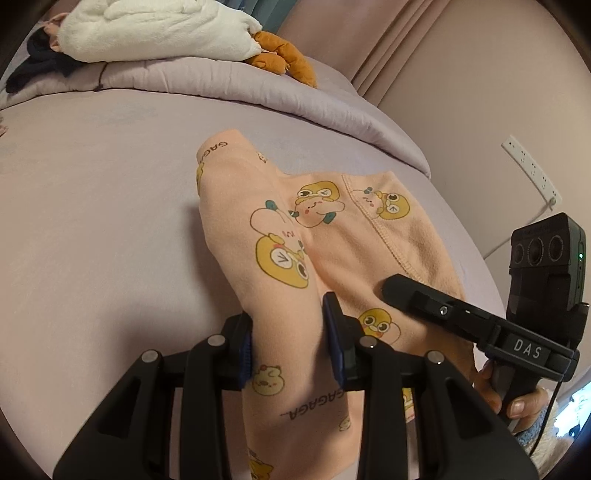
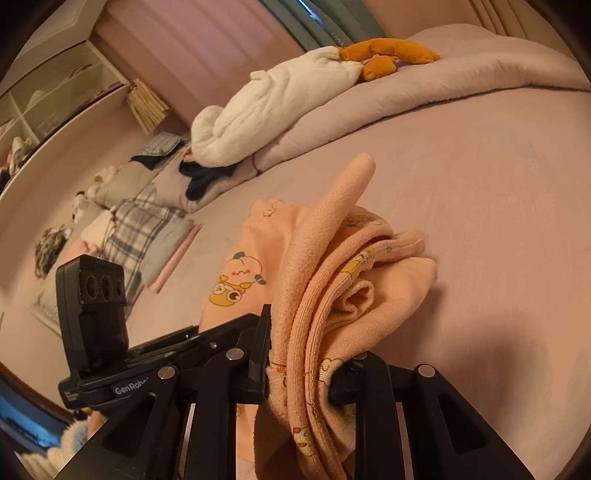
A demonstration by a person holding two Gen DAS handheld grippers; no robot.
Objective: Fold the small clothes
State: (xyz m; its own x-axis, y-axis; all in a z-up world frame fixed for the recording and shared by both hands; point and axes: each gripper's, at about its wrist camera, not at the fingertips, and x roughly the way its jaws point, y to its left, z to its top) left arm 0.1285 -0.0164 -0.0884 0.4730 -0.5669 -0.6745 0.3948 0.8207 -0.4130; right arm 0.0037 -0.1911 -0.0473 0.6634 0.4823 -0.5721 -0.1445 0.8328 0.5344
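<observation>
A small peach garment [image 1: 291,236] printed with yellow cartoon frogs lies partly lifted over the lilac bed sheet [image 1: 92,221]. My left gripper [image 1: 290,343] is shut on a fold of the garment near its lower part. My right gripper [image 2: 301,373] is shut on a bunched stack of its ribbed edges [image 2: 332,280]. The right gripper also shows in the left wrist view [image 1: 443,310], resting on the garment's right side. The left gripper also shows in the right wrist view [image 2: 221,339], at the garment's left side.
A rolled lilac duvet [image 1: 258,85] runs along the far side of the bed, with a white plush [image 1: 155,29] and an orange plush [image 1: 284,55] on it. Folded plaid clothes [image 2: 147,229] lie far left. A wall and power strip [image 1: 532,170] stand at right.
</observation>
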